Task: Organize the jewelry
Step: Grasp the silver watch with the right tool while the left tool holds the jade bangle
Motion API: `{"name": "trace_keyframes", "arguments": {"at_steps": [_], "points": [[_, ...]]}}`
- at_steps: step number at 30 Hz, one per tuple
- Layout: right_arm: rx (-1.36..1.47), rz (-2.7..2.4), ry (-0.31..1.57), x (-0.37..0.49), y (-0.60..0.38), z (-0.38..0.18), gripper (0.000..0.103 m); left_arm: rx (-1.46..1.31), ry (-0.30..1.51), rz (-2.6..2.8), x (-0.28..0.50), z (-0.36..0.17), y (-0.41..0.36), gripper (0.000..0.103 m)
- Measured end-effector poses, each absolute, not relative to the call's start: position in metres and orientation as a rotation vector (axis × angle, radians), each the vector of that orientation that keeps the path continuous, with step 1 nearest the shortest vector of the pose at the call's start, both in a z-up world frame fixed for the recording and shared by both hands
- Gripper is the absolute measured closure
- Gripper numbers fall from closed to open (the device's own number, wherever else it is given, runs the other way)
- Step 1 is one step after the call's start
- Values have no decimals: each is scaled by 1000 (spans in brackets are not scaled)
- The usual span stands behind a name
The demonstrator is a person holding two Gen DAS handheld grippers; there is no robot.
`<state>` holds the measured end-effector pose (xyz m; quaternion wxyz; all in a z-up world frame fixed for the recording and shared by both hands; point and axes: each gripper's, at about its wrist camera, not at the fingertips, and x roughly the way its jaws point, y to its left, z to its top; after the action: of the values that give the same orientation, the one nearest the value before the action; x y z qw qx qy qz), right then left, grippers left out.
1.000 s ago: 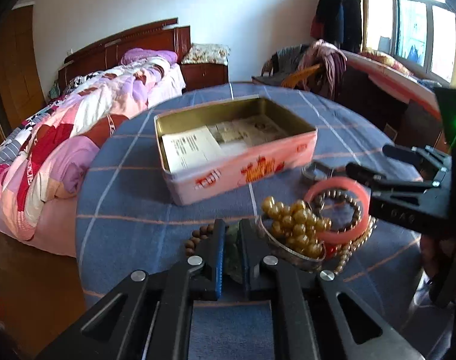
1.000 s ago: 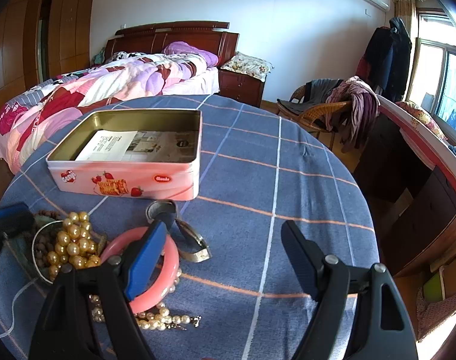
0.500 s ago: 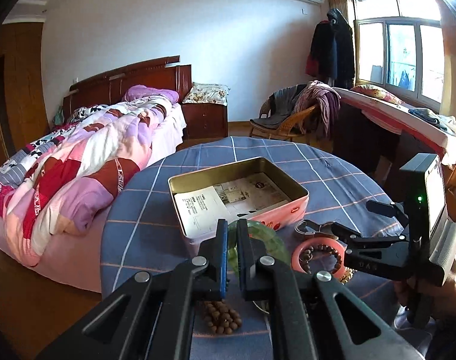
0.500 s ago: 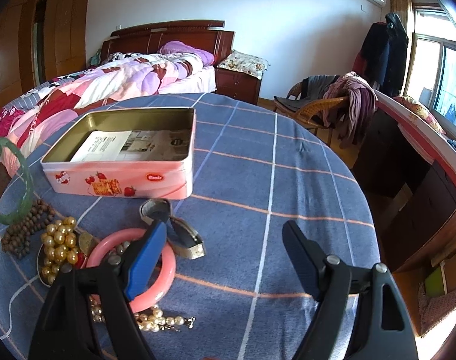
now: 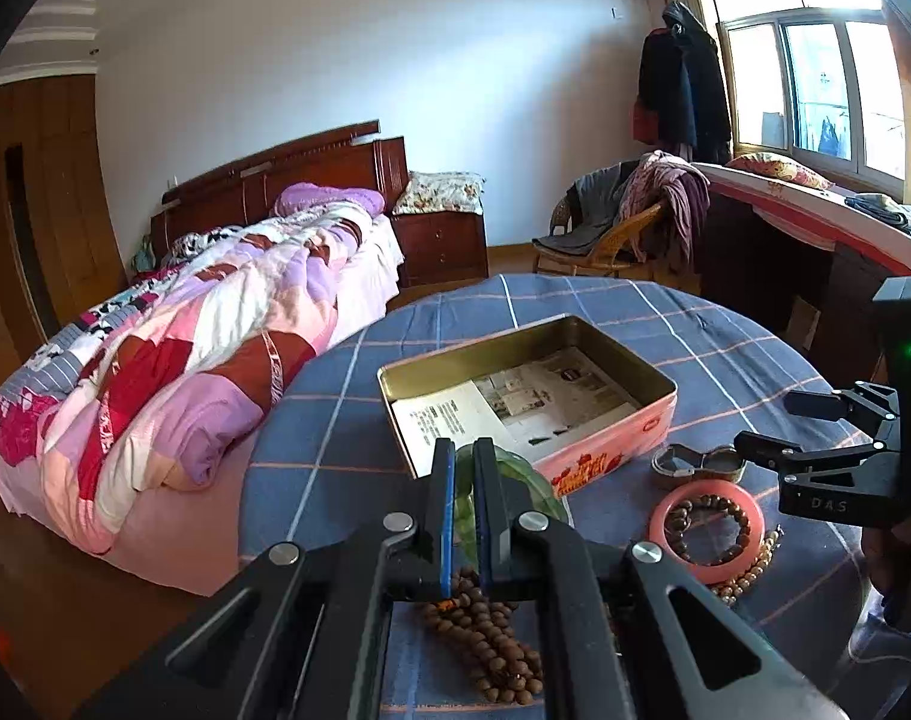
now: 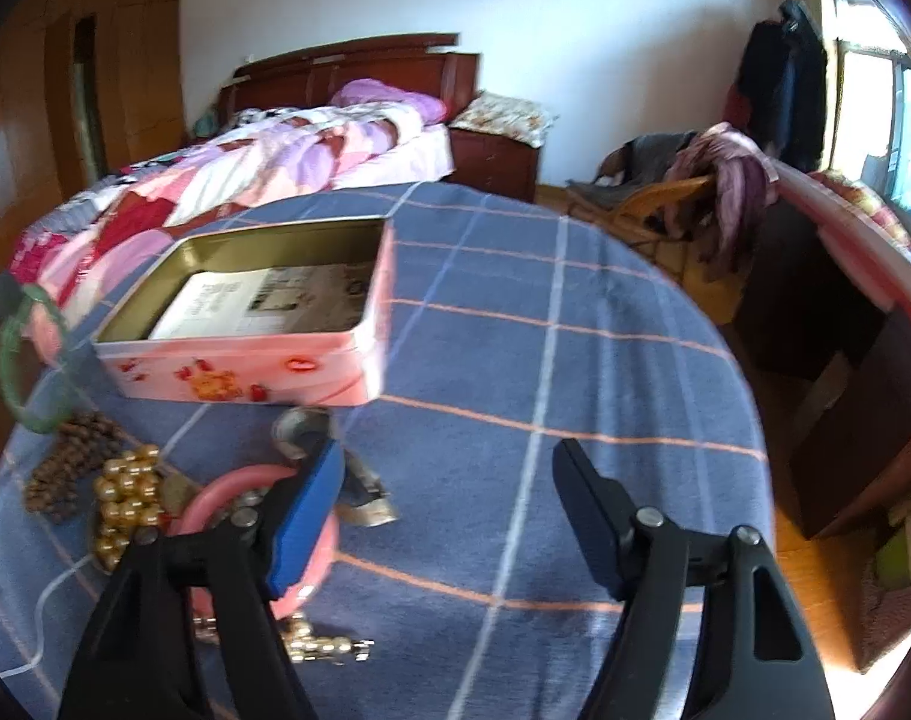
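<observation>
My left gripper (image 5: 463, 450) is shut on a green bangle (image 5: 518, 483) and holds it in the air just in front of the pink tin box (image 5: 605, 447). The bangle also shows at the left of the right wrist view (image 6: 11, 360). The open box (image 6: 245, 360) holds papers. A pink bangle (image 5: 704, 522), brown bead strings (image 5: 491, 642), gold beads (image 6: 125, 504) and a silver clasp (image 5: 695, 462) lie on the blue checked cloth. My right gripper (image 6: 449, 510) is open and empty above the cloth, its left finger over the pink bangle (image 6: 215, 495).
The round table (image 6: 545, 360) has a bed (image 5: 185, 360) close on its left side. A wicker chair with clothes (image 5: 629, 222) and a desk (image 5: 815, 240) stand behind and to the right.
My left gripper has lifted the green bangle off the jewelry pile and raised it toward the box. My right gripper stays open and has shifted slightly.
</observation>
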<state>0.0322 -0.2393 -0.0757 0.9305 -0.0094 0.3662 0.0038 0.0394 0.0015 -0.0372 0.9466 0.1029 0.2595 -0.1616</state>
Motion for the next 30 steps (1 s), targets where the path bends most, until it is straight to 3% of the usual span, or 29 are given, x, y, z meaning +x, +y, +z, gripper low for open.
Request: {"name": "trace_keyframes", "arguments": {"at_steps": [8, 9, 13, 15, 16, 30], "points": [[-46, 110, 846, 48, -227, -91, 46, 244, 571, -342, 45, -54, -11, 98], [-37, 123, 859, 50, -227, -91, 53, 248, 574, -344, 45, -55, -12, 98], [-46, 142, 894, 57, -227, -96, 63, 254, 583, -348, 45, -57, -14, 98], [-49, 156, 898, 59, -226, -97, 83, 259, 582, -348, 45, -57, -13, 98], [-58, 154, 897, 58, -225, -98, 85, 260, 582, -347, 45, -57, -13, 98], [-60, 136, 797, 40, -229, -76, 88, 268, 582, -329, 46, -55, -12, 98]]}}
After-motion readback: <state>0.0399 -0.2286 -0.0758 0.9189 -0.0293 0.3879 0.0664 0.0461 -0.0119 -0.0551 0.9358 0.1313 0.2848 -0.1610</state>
